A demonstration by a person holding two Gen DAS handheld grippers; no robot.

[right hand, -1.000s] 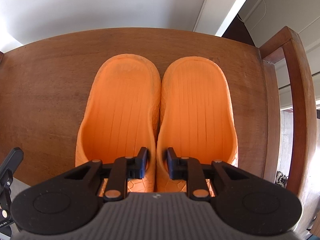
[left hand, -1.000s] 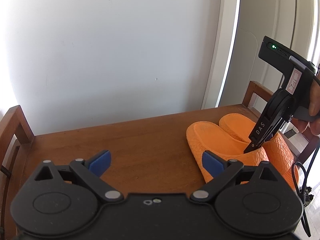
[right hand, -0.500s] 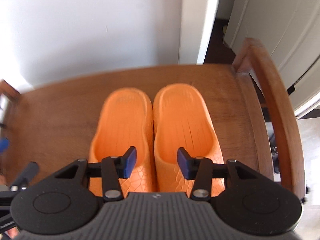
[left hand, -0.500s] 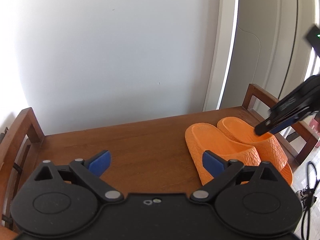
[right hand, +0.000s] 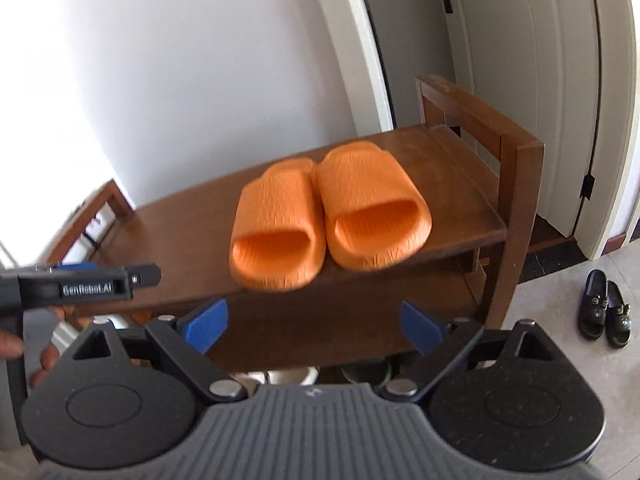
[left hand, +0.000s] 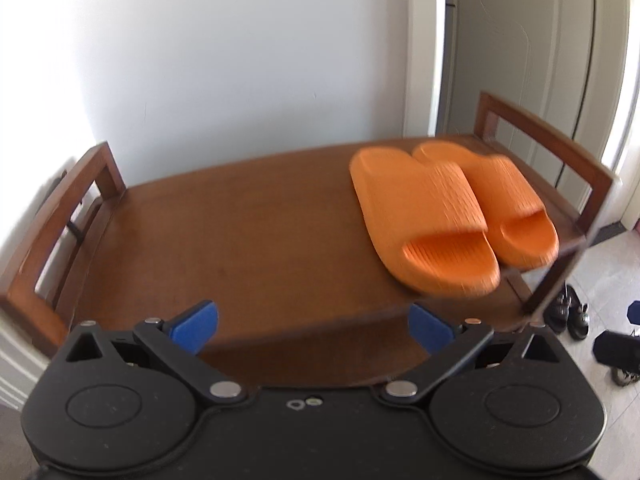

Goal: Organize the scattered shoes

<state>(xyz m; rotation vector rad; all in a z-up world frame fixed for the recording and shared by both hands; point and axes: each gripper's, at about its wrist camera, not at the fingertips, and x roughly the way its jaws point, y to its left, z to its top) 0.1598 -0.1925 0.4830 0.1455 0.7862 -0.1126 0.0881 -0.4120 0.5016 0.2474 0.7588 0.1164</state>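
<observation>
A pair of orange slides sits side by side on the right part of the wooden shoe rack's top shelf. The slides also show in the right wrist view, heels toward me. My left gripper is open and empty, in front of the shelf's front edge. My right gripper is open and empty, pulled back below and in front of the slides. The left gripper's side shows at the left of the right wrist view.
Black sandals lie on the tiled floor to the right of the rack, also in the left wrist view. More shoes sit on the rack's lower level. A white wall and a door stand behind.
My right gripper opened wide, let go of the slides and pulled back and up from the shelf. My left gripper also drew back from the rack.
</observation>
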